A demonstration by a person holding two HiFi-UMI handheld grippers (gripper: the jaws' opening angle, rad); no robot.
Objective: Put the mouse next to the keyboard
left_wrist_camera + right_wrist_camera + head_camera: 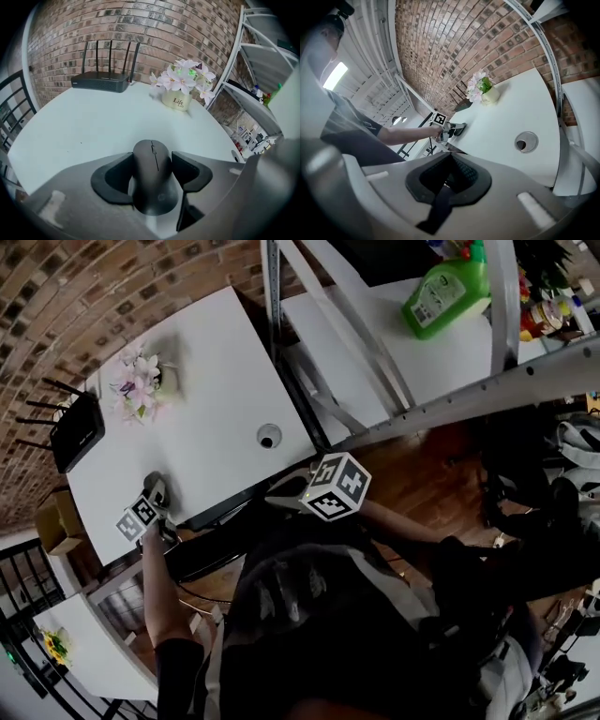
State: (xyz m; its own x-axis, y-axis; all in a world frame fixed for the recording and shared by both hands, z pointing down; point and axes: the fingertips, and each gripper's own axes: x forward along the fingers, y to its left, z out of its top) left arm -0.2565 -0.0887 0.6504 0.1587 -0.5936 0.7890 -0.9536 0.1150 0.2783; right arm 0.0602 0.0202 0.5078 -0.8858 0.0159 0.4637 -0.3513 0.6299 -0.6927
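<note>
Nearest to me, the left gripper (153, 161) is clamped on the one black mouse (152, 185), a jaw pressing each flank, at the near edge of the white table (84, 126). The right gripper (449, 176) hangs off the table's side with its jaws closed on nothing. One round cable hole (526, 141) sits mid-table. Farther back, one cream pot (176, 101) holds pink-white flowers (183, 77), beside one black router (99, 82) with four antennas. One green bottle (445, 292) lies on the shelf (375, 324).
</note>
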